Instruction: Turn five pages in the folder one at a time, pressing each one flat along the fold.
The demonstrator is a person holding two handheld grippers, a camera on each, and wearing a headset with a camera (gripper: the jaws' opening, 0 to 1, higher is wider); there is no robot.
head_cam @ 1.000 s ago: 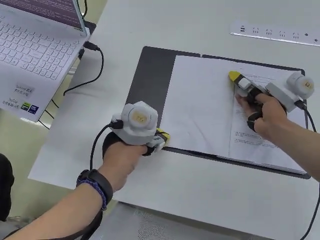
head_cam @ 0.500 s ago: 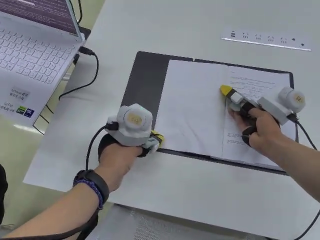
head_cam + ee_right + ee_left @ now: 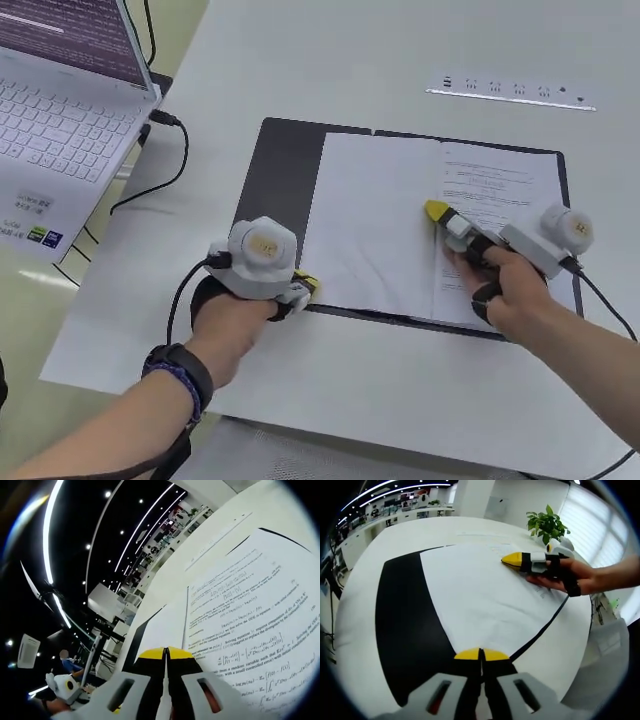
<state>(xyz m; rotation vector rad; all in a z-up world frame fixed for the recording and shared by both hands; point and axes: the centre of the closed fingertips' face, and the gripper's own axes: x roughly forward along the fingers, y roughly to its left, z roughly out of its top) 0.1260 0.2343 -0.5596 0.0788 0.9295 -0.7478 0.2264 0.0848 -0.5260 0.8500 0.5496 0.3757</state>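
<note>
Black open folder [image 3: 280, 170] lay on white worktop [image 3: 400, 60]; left hand-held gripper [image 3: 305, 288], jaws together, at white page [image 3: 375, 220] corner; right hand-held gripper [image 3: 437, 212], jaws together, on fold.

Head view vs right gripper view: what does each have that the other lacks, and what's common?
Head view's extras: laptop, power strip. Right gripper view's extras: legible equations on the printed page, ceiling lights. Shared: the open folder and the right gripper, jaws closed, tip at the fold.
</note>
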